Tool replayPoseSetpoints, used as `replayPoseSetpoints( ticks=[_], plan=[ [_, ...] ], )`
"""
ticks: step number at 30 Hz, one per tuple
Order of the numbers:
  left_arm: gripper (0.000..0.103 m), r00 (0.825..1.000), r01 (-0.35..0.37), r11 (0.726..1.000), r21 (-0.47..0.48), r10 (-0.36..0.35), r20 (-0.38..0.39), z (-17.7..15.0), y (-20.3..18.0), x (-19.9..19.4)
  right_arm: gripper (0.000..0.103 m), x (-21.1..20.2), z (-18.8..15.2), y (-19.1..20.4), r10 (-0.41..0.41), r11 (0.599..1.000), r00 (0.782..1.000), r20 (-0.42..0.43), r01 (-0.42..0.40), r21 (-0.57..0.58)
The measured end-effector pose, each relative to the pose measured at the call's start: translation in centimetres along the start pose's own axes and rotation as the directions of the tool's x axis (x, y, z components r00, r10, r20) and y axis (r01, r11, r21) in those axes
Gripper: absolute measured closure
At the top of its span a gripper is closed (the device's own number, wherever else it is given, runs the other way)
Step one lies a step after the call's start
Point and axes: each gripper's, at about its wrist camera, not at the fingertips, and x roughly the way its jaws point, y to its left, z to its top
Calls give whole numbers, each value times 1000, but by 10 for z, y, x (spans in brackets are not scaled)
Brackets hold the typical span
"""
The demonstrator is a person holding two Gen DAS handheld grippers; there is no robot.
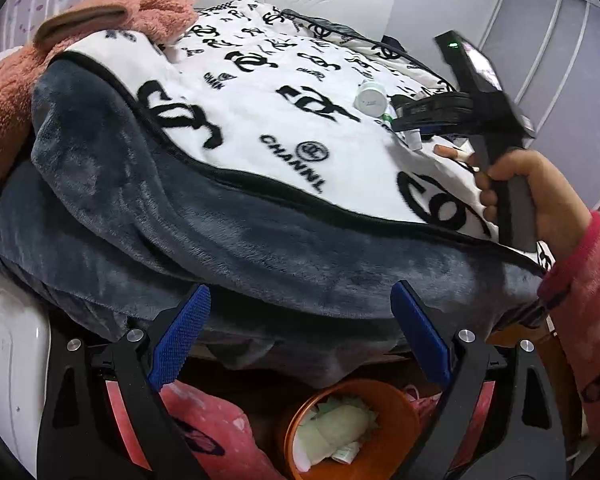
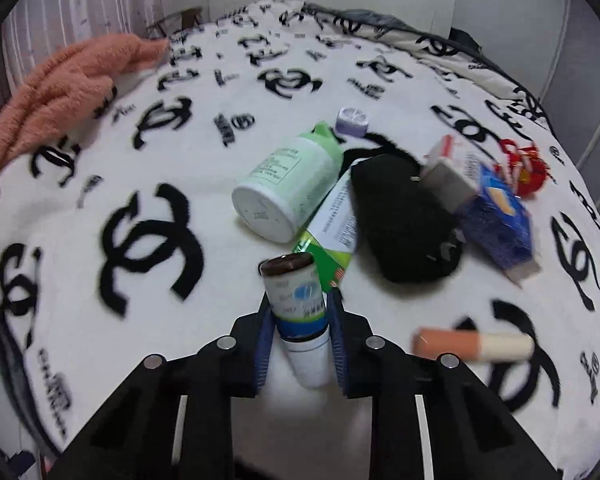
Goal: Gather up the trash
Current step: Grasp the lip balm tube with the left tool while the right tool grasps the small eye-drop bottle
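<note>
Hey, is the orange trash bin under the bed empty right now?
No, in the left wrist view the orange bin already holds crumpled whitish paper or tissue.

On the blanket [image 1: 284,120] you can read the word "CHANNL" printed in black beside interlocking double-C logos, which repeat all over the white fabric. The printed labels on the green-and-white bottle [image 2: 288,188], the carton [image 2: 332,232] and the small bottle [image 2: 300,304] are too blurred for you to read.
</note>
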Motion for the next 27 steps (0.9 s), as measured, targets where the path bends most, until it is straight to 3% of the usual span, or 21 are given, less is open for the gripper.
replayPoseSetpoints(
  ticks=[7, 10, 13, 14, 18, 21, 27],
  plan=[
    [14, 1000, 11, 994, 106, -11, 4, 17, -34, 0, 79, -95, -60, -43, 125, 990, 980, 156, -135, 51],
    [14, 1000, 24, 976, 218, -24, -4, 37, -63, 11, 79, -135, -93, -68, 130, 985, 964, 231, -153, 82],
    [14, 998, 56, 916, 397, -55, -13, 61, -102, 29, 79, -178, -138, -97, 122, 978, 947, 298, -166, 128],
    [14, 997, 83, 874, 479, -70, -44, 70, -121, 40, 79, -185, -147, -103, 120, 976, 945, 306, -169, 139],
    [14, 992, 124, 792, 597, -81, -99, 97, -171, 79, 79, -208, -185, -121, 86, 972, 944, 318, -150, 180],
    [14, 987, 151, 786, 600, -93, -128, 121, -198, 113, 79, -216, -204, -125, 73, 970, 944, 321, -142, 197],
    [15, 978, 144, 791, 594, -21, -209, 146, -235, 189, 79, -216, -220, -126, 96, 965, 943, 319, -167, 202]
  ],
)
